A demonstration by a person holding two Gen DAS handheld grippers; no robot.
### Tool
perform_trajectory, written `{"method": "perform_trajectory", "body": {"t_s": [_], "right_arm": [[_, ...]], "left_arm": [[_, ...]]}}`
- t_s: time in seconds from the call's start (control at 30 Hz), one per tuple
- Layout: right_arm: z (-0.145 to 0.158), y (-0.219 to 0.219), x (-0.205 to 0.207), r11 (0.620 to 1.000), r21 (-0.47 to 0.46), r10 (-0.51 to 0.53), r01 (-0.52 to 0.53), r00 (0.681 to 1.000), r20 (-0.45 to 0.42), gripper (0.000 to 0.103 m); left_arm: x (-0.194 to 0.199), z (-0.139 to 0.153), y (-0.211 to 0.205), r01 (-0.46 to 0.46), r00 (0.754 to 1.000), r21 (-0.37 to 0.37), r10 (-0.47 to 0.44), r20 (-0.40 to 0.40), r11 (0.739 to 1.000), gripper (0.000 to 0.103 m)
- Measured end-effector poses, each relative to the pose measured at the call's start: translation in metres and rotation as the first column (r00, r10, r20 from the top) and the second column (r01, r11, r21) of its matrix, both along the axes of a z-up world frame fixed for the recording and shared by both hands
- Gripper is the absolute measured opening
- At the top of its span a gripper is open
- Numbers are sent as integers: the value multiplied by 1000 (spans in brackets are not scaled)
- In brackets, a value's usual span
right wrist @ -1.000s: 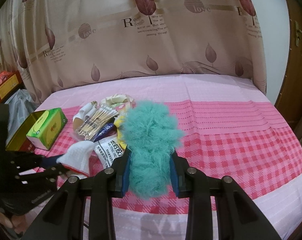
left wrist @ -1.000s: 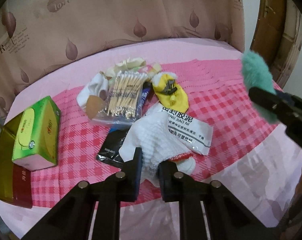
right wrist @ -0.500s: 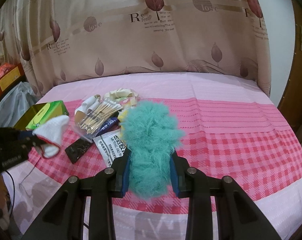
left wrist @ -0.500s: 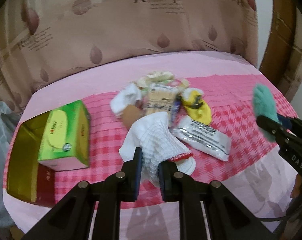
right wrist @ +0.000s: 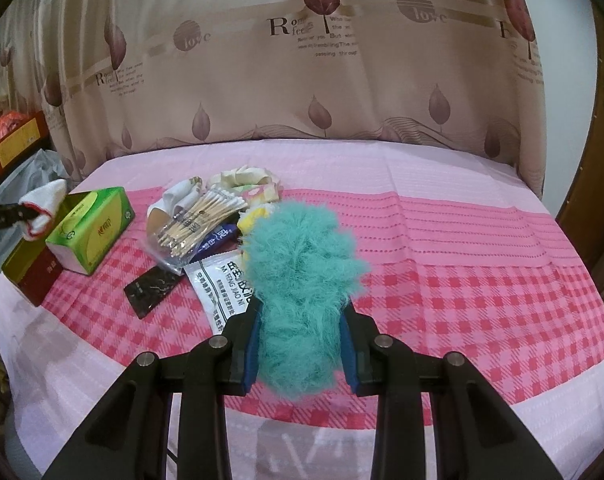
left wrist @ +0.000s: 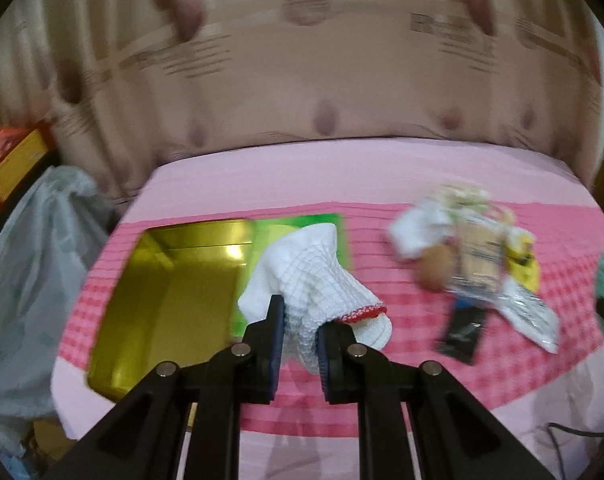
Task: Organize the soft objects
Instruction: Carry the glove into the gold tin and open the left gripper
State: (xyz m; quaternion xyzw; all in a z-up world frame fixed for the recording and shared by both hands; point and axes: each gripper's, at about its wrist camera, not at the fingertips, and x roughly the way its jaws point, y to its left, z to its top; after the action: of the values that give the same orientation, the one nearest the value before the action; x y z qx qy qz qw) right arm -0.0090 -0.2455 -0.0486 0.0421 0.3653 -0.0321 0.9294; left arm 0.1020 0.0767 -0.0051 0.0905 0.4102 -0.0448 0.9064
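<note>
My left gripper [left wrist: 300, 322] is shut on a white knitted glove [left wrist: 310, 280] with a red-trimmed cuff, held in the air just right of an open gold box [left wrist: 170, 292] and in front of a green tissue box [left wrist: 298, 226]. In the right wrist view the same glove [right wrist: 42, 210] hangs above the gold box [right wrist: 26, 268] at the far left. My right gripper [right wrist: 302, 344] is shut on a fluffy teal piece [right wrist: 302, 272] above the pink checked cloth [right wrist: 462, 292]. A pile of small items [right wrist: 206, 220] lies between the two grippers.
The pile holds a bag of cotton swabs [right wrist: 198, 222], a white sachet [right wrist: 222, 288], a black packet [right wrist: 152, 286], a yellow item [left wrist: 522, 268] and pale cloth pieces [right wrist: 242, 176]. A plastic bag [left wrist: 34, 280] hangs off the table's left edge. A curtain [right wrist: 302, 60] runs behind.
My left gripper carried the white glove leftward and a little upward, from above the pile to beside the gold box. The right gripper kept still with the teal piece.
</note>
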Motion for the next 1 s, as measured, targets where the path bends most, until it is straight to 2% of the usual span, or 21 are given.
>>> {"method": "perform_trajectory", "body": {"t_s": [0.2,0.43,0.63,0.73,0.83,1.0], "right_arm": [[-5,4,3,1000,-19,9,-10,1000,-14,30],[-9,15,4,998,-51,34,-35,999,-15,30],[-11,23,5,996,-72,53,-55,998,-19,30],[-13,27,6,995,-80,60,-62,998,-21,30],[-15,30,7,994,-87,67,-69,997,-27,30],[-15,37,7,992,-94,82,-84,996,-28,30]], "left_arm": [[17,-2,66,-114,993,27,115,-8,993,15],[33,-25,121,-193,979,45,195,-57,980,15],[40,-49,152,-240,962,48,245,-124,969,15],[45,-57,164,-257,953,17,257,-160,966,15],[49,-64,166,-267,948,51,272,-167,962,17],[52,-73,173,-286,935,43,289,-204,957,19]]}}
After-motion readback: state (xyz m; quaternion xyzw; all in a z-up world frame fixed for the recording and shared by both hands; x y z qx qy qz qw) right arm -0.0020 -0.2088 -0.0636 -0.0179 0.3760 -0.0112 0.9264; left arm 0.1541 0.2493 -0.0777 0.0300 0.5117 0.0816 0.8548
